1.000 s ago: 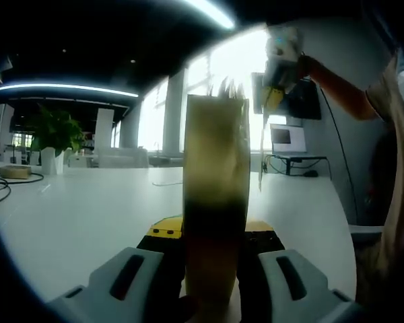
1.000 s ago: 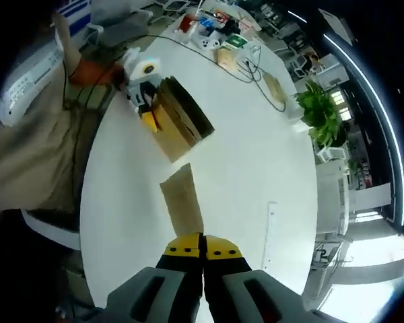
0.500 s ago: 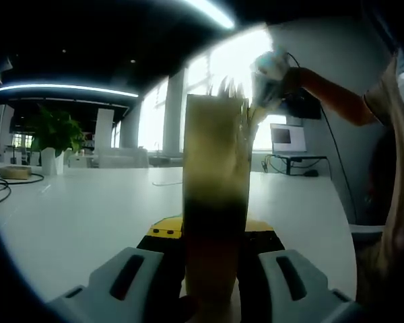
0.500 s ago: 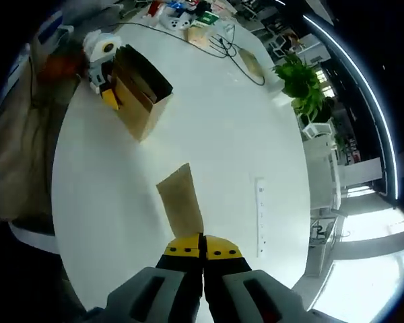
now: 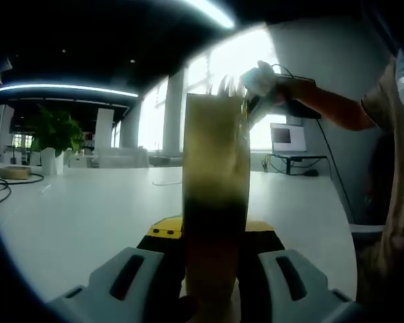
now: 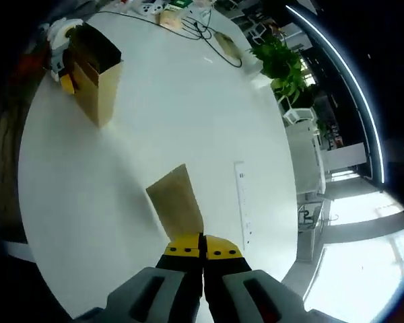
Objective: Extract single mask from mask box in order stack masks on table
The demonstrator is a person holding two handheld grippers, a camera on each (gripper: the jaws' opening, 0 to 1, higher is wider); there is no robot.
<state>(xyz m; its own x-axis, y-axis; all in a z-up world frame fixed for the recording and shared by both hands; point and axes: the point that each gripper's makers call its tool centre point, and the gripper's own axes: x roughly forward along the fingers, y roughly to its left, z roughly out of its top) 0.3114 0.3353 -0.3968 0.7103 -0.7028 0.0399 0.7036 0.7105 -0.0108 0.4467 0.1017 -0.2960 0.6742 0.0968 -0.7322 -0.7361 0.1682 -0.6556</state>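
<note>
There were two grippers point(image 6: 203, 250) point(image 6: 66, 81), one mask box point(image 6: 93, 75) on one white worktop point(image 6: 155, 114), one brown mask point(image 6: 177, 206), and one potted plant point(image 6: 281, 64) beyond the box.

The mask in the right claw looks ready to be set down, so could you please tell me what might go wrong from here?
1. The right claw pinches the mask by one end only, and the rest hangs free above the table. It may fold or land crooked.
2. The left claw grips the tall upright mask box near its base, so a nudge could tip it.
</note>
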